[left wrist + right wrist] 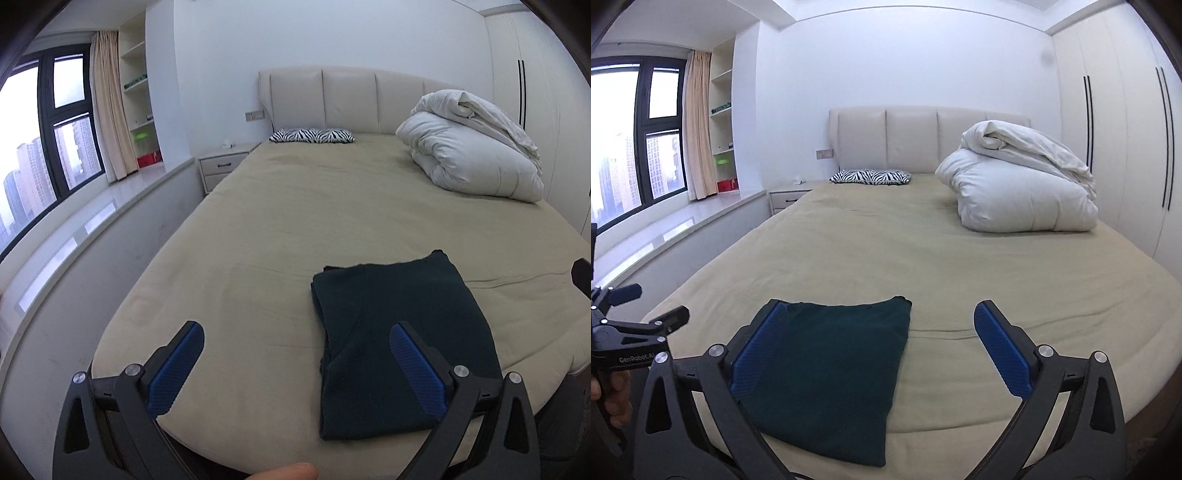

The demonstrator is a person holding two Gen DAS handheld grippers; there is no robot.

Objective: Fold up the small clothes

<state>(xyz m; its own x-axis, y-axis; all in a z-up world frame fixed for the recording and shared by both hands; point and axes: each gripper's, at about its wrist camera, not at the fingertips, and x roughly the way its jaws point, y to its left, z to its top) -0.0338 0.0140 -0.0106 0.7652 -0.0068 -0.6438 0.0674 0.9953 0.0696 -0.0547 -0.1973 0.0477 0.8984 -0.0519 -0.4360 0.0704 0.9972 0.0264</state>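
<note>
A dark green garment [399, 343] lies folded into a flat rectangle near the foot of the bed [295, 221]. In the right wrist view the same folded garment [831, 376] sits low and left of centre. My left gripper [295, 354] is held above the bed's foot edge, open, nothing between its blue pads; its right finger overlaps the garment in the picture. My right gripper [882, 332] is open wide above the bed, and nothing is between its pads. The left gripper [646, 306] also shows at the left edge there, held by a hand [613, 398].
A bundled white duvet [472, 147] rests at the bed's far right, and a zebra-print pillow [312, 135] lies by the headboard. To the left run a window ledge [92, 221], a nightstand [221, 166] and shelves. Wardrobe doors [1115, 147] line the right wall.
</note>
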